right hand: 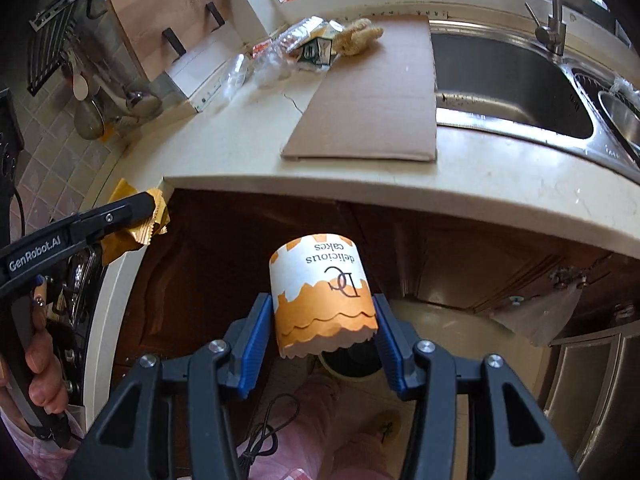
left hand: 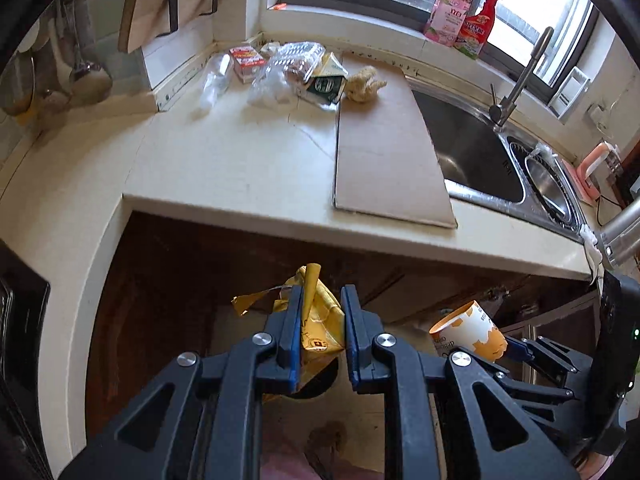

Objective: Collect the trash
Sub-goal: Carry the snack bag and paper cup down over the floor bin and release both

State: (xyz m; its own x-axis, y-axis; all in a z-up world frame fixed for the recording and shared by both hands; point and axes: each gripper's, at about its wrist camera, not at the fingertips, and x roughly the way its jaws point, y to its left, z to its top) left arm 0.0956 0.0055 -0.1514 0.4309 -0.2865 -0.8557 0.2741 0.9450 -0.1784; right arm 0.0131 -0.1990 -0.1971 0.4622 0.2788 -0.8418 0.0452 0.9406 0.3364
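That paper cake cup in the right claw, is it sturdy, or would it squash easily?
Probably squashes easily: the cup looks like thin paper, open at both ends, with a scalloped edge. Likely very light too, since the right claw holds it by its sides alone. Set on its side, its round wall would probably let it roll.

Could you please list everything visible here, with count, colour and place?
Wrapper: one, yellow, in left gripper.
Paper cup: one, orange-white, in right gripper.
Cardboard sheet: one, brown, on counter beside sink.
Trash pile: several pieces, mostly clear plastic, back of counter.
Sink: one, steel, right.
Bottles: two, pink and red, windowsill.
Left gripper: black, shut.
Right gripper: black, blue pads, shut.
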